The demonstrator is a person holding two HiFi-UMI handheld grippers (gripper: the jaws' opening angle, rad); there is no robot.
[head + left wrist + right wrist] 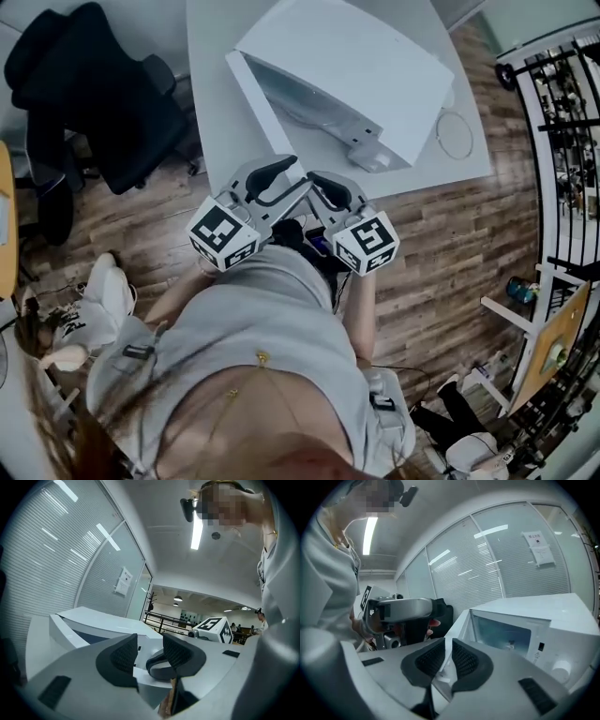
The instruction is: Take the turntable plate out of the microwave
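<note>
The turntable plate [457, 134] — clear, round — lies on the table [216, 94] beside the microwave [347, 75]. My left gripper [150, 651] is half open, right gripper [446, 656] nearly closed — both empty.

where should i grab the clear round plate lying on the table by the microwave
The plate lies flat with the microwave close on one side, so probably take its thin rim nearest the edge of the table, coming in low from that edge.
</note>
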